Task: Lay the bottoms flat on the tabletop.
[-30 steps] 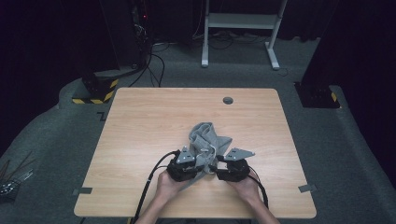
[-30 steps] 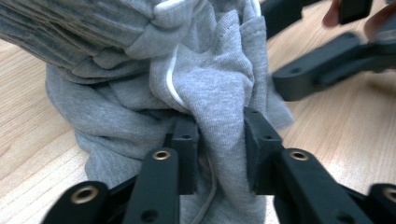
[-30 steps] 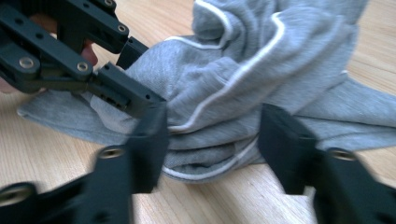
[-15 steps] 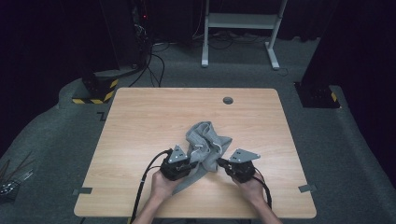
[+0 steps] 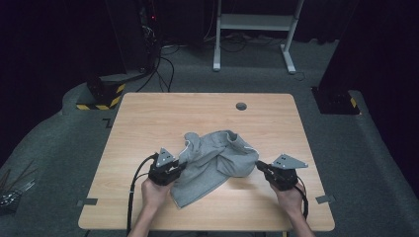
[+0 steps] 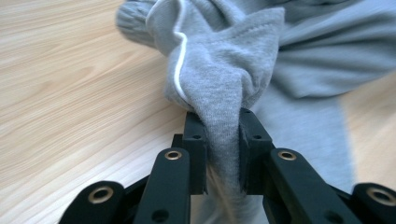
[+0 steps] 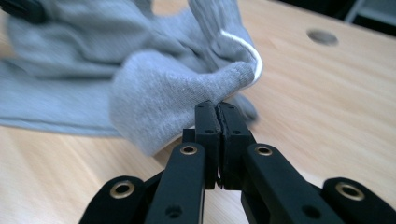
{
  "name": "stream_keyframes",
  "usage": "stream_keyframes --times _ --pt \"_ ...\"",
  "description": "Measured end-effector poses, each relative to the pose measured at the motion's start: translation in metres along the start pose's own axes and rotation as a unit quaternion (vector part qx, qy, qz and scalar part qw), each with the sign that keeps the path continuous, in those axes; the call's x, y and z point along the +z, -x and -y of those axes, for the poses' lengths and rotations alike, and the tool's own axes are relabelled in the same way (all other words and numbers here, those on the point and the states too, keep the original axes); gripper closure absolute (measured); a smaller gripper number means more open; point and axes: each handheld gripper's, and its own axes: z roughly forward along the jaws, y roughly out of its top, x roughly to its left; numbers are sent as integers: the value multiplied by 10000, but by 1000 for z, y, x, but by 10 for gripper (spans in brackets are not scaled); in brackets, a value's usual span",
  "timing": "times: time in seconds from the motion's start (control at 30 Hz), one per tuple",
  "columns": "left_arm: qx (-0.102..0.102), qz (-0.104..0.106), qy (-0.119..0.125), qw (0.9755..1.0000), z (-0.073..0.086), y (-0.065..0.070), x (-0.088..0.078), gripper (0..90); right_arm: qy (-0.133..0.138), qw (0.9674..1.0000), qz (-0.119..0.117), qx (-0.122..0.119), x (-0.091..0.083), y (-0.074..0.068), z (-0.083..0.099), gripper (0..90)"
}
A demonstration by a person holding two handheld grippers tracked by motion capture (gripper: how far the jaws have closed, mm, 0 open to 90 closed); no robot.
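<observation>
Left gripper pinches a thick fold of the grey garment between nearly closed jaws, which have just been closing. The garment lies crumpled on the wooden table, near its front edge, between both grippers. Right gripper has snapped tight on the garment's thin edge. A round grommet hole sits beyond, unobstructed.

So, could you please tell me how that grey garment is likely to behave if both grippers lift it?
The grey garment would probably sag limply: it lies crumpled in soft folds on the table. It seems light, bunching easily in the left gripper. The knit looks unlikely to slip from the right gripper.
</observation>
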Motion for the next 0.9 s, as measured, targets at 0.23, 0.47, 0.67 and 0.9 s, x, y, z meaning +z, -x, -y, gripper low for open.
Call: stream_keyframes --times 0.23,0.47,0.67,0.9 --pt "53 -326 -38 9994 3 9 -1 617 -573 9978 60 326 13 10 19 742" --pt "396 -258 203 9987 -11 36 -8 496 104 9999 41 105 -3 -8 -6 600" --pt "297 -278 308 9987 -9 43 -10 475 -119 9993 -314 -152 19 -27 -18 548" --pt "271 -264 466 9982 -9 47 -21 448 -828 9950 -524 -164 59 -33 -15 647"
